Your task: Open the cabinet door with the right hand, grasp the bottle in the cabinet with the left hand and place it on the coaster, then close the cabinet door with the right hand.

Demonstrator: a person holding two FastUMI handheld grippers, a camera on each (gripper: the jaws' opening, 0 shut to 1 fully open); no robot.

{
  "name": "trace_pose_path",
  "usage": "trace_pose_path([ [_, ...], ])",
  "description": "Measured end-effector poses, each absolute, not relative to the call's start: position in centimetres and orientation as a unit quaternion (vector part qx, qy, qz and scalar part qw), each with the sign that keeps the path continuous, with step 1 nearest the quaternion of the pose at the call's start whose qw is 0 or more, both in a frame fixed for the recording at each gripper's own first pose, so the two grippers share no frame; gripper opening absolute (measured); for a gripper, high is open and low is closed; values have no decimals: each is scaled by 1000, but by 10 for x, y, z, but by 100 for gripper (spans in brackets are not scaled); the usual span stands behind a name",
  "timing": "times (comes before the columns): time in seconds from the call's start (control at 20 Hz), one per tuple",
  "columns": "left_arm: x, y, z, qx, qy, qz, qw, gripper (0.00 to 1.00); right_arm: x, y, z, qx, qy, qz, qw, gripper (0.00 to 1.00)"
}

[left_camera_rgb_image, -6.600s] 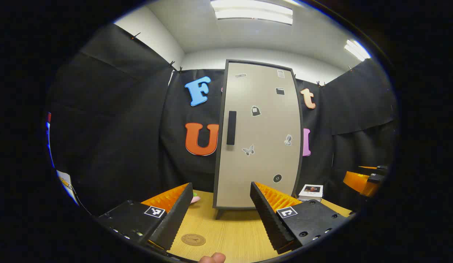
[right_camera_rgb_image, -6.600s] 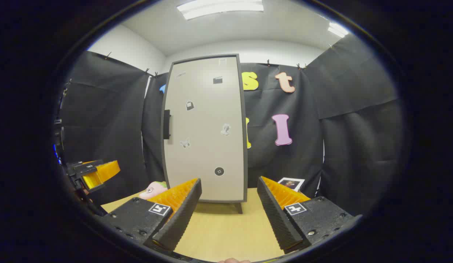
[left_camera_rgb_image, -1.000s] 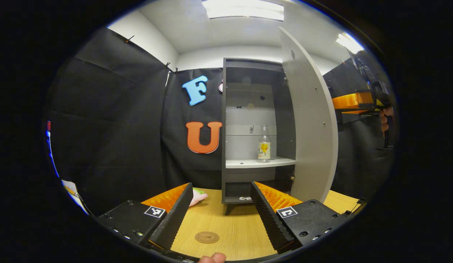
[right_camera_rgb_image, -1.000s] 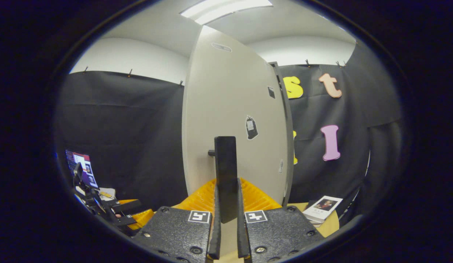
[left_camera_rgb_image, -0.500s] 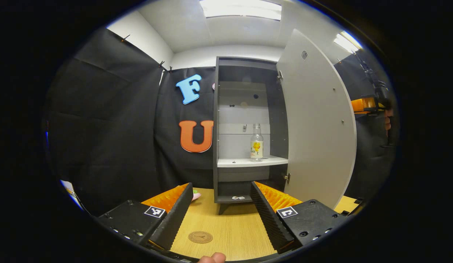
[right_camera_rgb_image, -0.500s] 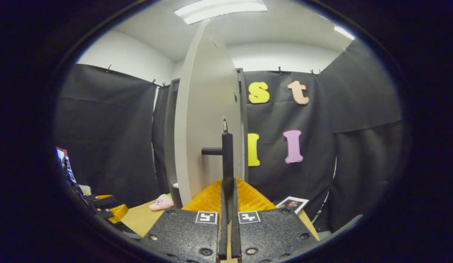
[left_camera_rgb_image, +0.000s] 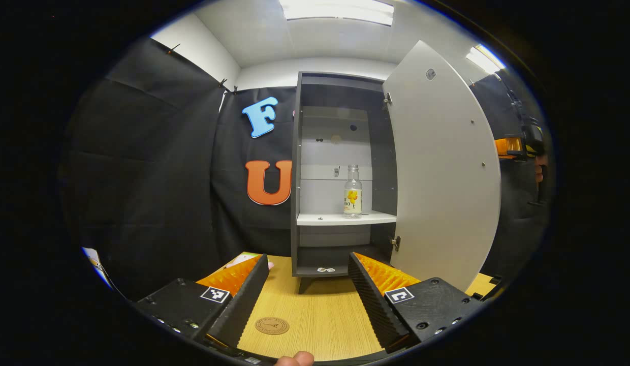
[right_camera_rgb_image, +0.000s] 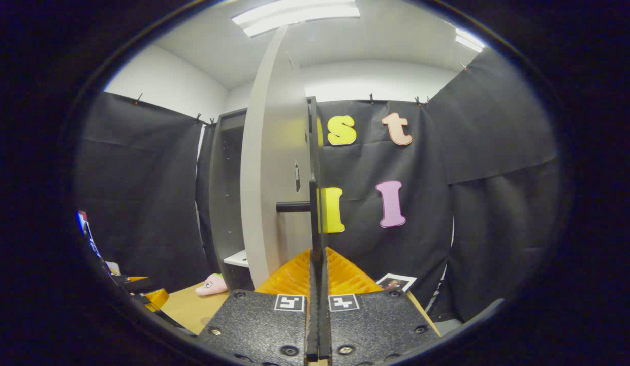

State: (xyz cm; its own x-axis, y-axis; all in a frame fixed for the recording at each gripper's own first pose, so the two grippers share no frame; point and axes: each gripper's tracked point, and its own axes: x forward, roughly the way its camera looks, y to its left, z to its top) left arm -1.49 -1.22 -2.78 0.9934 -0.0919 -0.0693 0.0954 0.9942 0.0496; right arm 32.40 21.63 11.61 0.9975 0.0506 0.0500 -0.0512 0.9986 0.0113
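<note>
Door (left_camera_rgb_image: 442, 168) is swinging wider than 0.5 s ago; right tongs (right_camera_rgb_image: 315, 284) are pinching its handle (right_camera_rgb_image: 313, 223). Left tongs (left_camera_rgb_image: 307, 295) are hanging spread over the counter (left_camera_rgb_image: 320, 320), w/ bottle (left_camera_rgb_image: 352, 192) upright on cabinet shelf (left_camera_rgb_image: 340, 219), coaster (left_camera_rgb_image: 272, 326) bare. Opening approx done; grasp, placing, closing are remaining.

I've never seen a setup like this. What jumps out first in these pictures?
The tall cabinet at the back of the wooden table, its door swung wide open. A lone bottle stands upright on its white shelf. In the right gripper view, the right gripper is clamped on the door's handle.
</note>
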Motion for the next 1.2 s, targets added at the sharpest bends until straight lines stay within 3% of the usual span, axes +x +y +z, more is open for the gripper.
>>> trace_pose_path([
  [0.25, -11, -20, -21, 29, 20, -50, 998, 95, 299, 216, 86, 3, -25, 40, 999, 4],
  [0.5, 5, -39, -6, 7, 12, -66, 998, 95, 279, 191, 58, 4, -22, -10, 1000, 5],
  [0.55, 11, -47, -1, -4, 10, -77, 997, 95, 280, 185, 55, 6, -24, -17, 1000, 21],
  [0.6, 17, -52, 5, -8, 8, -84, 996, 95, 279, 177, 51, 4, -23, -32, 999, 30],
  [0.65, 24, -56, 12, -8, 5, -90, 996, 95, 278, 168, 47, -2, -19, -43, 999, 50],
  [0.85, 63, -81, 38, 0, -7, -119, 993, 95, 278, 158, 37, -2, -17, -59, 998, 83],
  [0.95, 82, -97, 48, 9, -9, -138, 990, 95, 282, 154, 32, 7, -20, -65, 998, 89],
  [1.2, 138, -140, 66, 9, 0, -183, 983, 95, 289, 152, 12, 34, -5, -61, 998, 90],
])
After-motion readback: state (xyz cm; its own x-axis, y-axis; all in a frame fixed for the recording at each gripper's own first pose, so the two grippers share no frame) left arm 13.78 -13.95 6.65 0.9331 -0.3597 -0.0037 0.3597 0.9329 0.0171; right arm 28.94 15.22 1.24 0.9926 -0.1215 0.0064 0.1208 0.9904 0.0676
